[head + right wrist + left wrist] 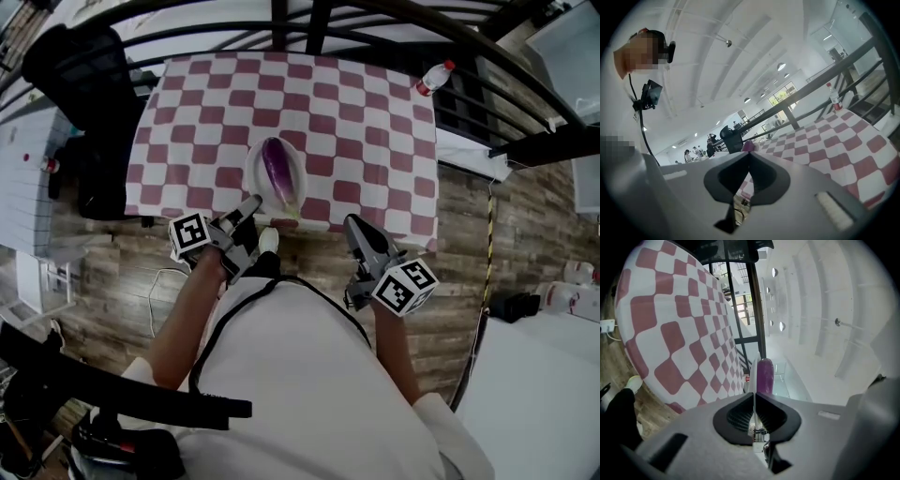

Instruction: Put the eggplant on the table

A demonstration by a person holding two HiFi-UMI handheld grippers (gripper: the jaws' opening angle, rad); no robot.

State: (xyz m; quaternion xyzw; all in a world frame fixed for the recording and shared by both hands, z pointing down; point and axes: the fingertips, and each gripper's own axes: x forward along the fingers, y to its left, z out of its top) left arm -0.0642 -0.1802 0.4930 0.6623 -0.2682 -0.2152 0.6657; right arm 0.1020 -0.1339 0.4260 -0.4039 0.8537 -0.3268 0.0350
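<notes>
The checkered tabletop (375,122) spans the upper head view. At its near edge are the left tongs (253,202) and the right tongs (351,223) — both closed tip to tip, gripping nothing. Just past the left pair sits a white plate (251,169) — on it lies the purple eggplant (279,169).

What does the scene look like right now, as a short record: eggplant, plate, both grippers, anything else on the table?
eggplant: lying on the plate, untouched
plate: white, near the front edge of the checkered table
left gripper: jaws together, empty, close to the plate's near rim
right gripper: jaws together, empty, at the table's front edge, right of the plate
bottle: far right corner
</notes>
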